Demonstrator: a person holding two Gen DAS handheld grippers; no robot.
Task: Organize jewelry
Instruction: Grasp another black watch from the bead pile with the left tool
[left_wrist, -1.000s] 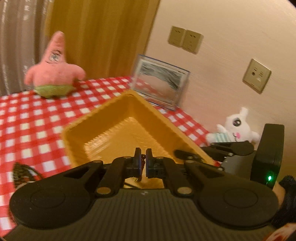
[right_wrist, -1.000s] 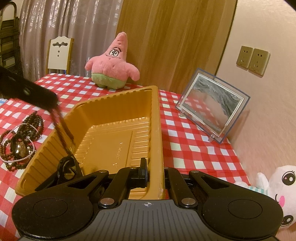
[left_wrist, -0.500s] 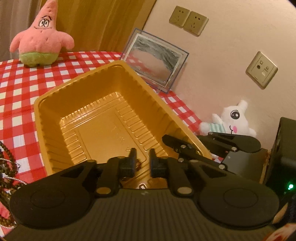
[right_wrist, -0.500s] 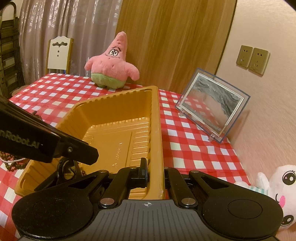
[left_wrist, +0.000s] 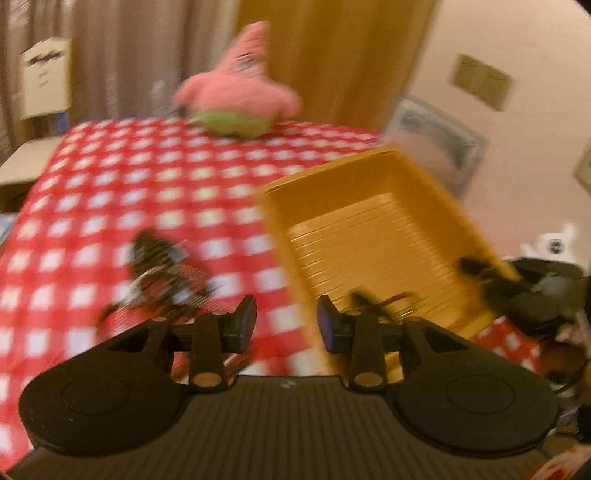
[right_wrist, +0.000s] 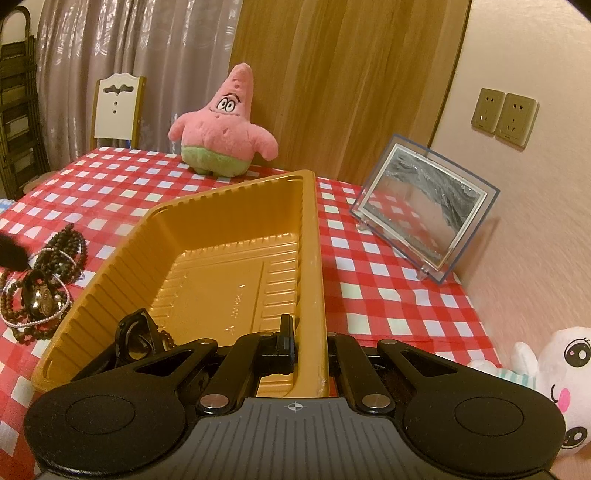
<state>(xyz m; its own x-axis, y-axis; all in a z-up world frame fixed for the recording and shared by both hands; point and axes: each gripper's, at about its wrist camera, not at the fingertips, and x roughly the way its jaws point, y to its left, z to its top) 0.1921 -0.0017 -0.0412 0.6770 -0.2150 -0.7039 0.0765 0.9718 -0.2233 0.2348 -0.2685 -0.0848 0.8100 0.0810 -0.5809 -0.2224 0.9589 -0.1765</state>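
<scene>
An orange plastic tray (right_wrist: 312, 225) sits on the red checked tablecloth. A dark watch with a bead strand (right_wrist: 136, 338) lies in its near left corner. My right gripper (right_wrist: 310, 341) is shut on the tray's near right wall. A pile of dark bead bracelets, a watch and a pearl strand (right_wrist: 40, 284) lies left of the tray. The left wrist view is blurred: my left gripper (left_wrist: 286, 325) hangs over the cloth between the pile (left_wrist: 162, 269) and the tray (left_wrist: 369, 236). Its jaws are opening with nothing between them.
A pink star plush (right_wrist: 225, 133) stands at the table's far side. A framed sand picture (right_wrist: 424, 210) leans by the right wall, and a white plush (right_wrist: 557, 373) sits at the near right. A white chair (right_wrist: 116, 107) stands behind the table.
My left gripper swung left off the tray toward the jewelry pile and its jaws spread apart. The dark piece it carried now lies in the tray. The right gripper kept still.
</scene>
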